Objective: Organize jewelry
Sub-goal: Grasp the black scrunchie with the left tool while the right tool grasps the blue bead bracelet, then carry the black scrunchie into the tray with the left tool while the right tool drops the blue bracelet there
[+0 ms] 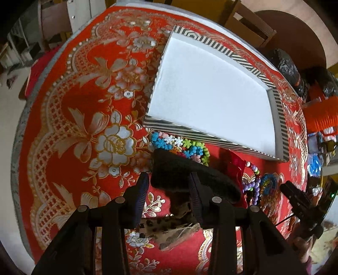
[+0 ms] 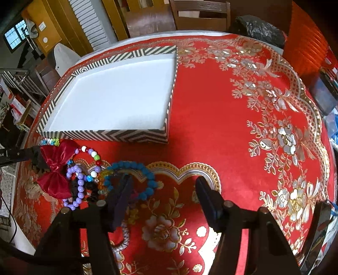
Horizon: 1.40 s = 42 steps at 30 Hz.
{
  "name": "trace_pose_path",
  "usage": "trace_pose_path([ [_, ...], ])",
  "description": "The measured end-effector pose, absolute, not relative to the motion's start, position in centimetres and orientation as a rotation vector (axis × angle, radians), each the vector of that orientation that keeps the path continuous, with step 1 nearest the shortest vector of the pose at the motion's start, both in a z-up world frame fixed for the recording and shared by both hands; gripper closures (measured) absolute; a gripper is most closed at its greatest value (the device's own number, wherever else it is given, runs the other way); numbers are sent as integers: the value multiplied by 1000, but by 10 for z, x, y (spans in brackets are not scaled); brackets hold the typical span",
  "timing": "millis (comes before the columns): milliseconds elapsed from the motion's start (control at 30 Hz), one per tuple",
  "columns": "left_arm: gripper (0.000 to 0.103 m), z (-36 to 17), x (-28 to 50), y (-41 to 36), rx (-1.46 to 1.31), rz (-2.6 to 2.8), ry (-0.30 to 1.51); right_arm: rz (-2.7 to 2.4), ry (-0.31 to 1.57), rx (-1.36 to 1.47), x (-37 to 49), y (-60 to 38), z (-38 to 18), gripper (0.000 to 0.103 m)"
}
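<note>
A striped box (image 1: 190,132) with a white inside (image 2: 118,97) lies on the red cloth. In front of it is a pile of jewelry: a multicoloured flower bracelet (image 1: 179,146), a red bow (image 2: 56,167), a purple bead bracelet (image 2: 79,186) and a blue bead bracelet (image 2: 135,175). My left gripper (image 1: 169,179) is shut on a black fuzzy hair band (image 1: 190,175), held above the cloth near the pile. My right gripper (image 2: 164,186) is open and empty, its left finger over the blue bracelet.
The table is covered by a red cloth with gold and silver flowers (image 2: 274,127). Black bags (image 2: 259,29) and orange items (image 1: 321,120) stand at the table's far edge. Wooden chairs (image 2: 200,14) stand behind the table. A silver ring-like band (image 2: 124,239) lies under the right gripper.
</note>
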<state>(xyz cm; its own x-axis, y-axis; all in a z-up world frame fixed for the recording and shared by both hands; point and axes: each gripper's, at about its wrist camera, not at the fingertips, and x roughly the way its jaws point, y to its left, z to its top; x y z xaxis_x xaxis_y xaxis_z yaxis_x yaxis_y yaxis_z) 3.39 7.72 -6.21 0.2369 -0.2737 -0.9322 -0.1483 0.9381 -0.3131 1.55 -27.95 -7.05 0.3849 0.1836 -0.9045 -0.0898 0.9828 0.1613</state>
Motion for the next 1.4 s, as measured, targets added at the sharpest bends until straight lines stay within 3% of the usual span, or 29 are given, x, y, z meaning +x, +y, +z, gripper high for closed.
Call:
trace_pose_path([
  [100, 76, -68, 38, 77, -401, -98, 1352, 174, 1168, 68, 21, -278, -76, 41],
  [200, 76, -71, 41, 73, -396, -105, 1368, 187, 1183, 56, 25, -275, -81, 51],
  [400, 76, -80, 44, 66, -380, -108, 1419, 197, 1174, -5, 27, -266, -86, 63],
  [433, 78, -80, 44, 66, -379, -108, 1414, 199, 1173, -18, 27, -264, -86, 70],
  [467, 87, -78, 44, 64, -380, -114, 1402, 202, 1167, -35, 27, -261, -86, 74],
  [567, 103, -71, 40, 59, -357, -117, 1372, 201, 1163, -75, 24, -255, -85, 95],
  [867, 103, -9, 25, 61, -330, -194, 1212, 272, 1086, 106, 9, -272, -36, 94],
  [1400, 103, 40, 28, 55, -289, -230, 1101, 337, 937, 167, -6, -271, 42, 94],
])
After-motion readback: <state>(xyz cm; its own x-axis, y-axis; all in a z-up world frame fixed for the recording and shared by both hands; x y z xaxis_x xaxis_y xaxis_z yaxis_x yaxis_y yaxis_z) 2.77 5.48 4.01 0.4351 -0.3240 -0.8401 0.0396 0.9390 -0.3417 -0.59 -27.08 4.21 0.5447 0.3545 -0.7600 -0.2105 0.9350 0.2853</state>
